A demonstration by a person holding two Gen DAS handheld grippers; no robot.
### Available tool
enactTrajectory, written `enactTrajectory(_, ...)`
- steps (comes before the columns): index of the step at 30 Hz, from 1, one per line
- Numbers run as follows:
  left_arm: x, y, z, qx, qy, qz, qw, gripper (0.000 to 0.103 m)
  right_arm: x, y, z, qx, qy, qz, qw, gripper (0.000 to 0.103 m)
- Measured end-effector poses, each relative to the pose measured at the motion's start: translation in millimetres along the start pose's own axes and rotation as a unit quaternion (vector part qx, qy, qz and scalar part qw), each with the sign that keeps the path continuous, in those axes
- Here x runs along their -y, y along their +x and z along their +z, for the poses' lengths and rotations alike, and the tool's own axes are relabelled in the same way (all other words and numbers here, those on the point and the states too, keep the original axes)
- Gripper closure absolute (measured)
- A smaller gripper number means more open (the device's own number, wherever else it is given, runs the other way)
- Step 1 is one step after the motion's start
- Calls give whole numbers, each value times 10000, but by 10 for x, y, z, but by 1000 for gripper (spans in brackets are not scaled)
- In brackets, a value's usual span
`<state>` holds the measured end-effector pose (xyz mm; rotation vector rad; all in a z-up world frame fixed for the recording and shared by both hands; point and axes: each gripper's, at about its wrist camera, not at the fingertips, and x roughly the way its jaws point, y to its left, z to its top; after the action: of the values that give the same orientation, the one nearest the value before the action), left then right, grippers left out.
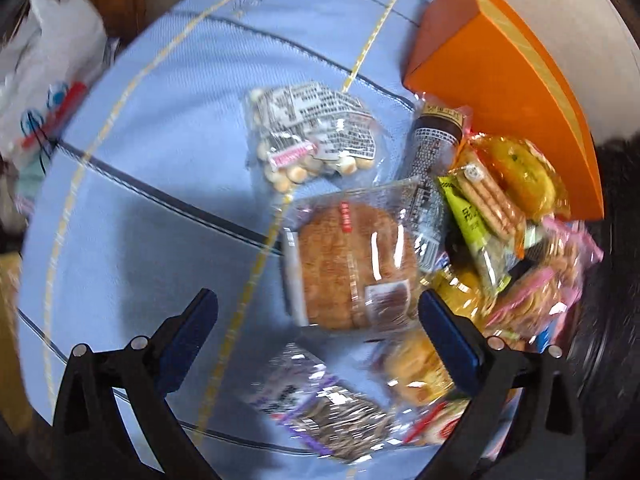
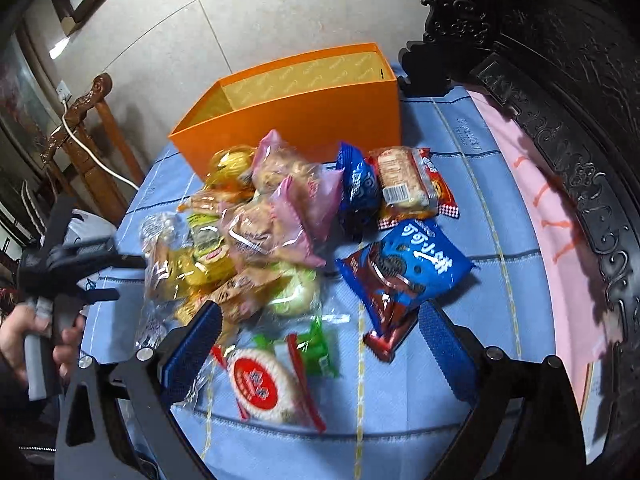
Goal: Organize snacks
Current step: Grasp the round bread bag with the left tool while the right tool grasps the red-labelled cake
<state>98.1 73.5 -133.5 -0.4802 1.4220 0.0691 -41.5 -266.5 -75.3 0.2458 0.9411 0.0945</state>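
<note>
A pile of wrapped snacks point(image 2: 260, 224) lies on a blue cloth point(image 2: 460, 420) in front of an open orange box point(image 2: 304, 112). In the left wrist view my left gripper point(image 1: 318, 312) is open and empty, its jaws standing either side of a round brown bun in clear wrap point(image 1: 348, 268). A bag of small round biscuits point(image 1: 308, 136) lies beyond it, the orange box point(image 1: 492, 68) at the upper right. In the right wrist view my right gripper point(image 2: 320, 320) is open and empty above a round red-and-white rice cracker point(image 2: 260, 384) and a green packet point(image 2: 316, 348). A blue cookie pack point(image 2: 404, 272) lies to the right.
Dark carved wooden furniture point(image 2: 560, 100) and a pink cloth strip point(image 2: 540, 208) border the blue cloth on the right. A white plastic bag point(image 1: 44, 80) sits off the cloth's left edge. A wooden chair point(image 2: 92, 140) with a white cable stands behind. The left gripper point(image 2: 80, 264) shows at the left.
</note>
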Motion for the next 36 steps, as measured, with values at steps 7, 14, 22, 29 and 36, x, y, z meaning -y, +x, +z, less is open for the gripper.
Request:
enactTrajectory(7,109,391,28,-317,-31,24,9995,15,4,139,-306,-462,156,18,9988,4)
enactTrajectory(14,-15,287,-66,-236,412,-169,9987,30,-358,649,-513,-1060,-546,49,9929,7)
enactTrajectory(22,-233,53,-90,-17,363,-604,9975,30,-501,557,-403,-1299,-729,566,9872,79)
enactTrajectory(29,-103,-466,-163,604,803,-768,9920,30,-268,95,-84,-825,-194,1184,9893,81)
enactTrajectory(36,180,-818,-60,926,1139,-887,9852,30,-230,-104,431,-158,-272,1364,9902,81)
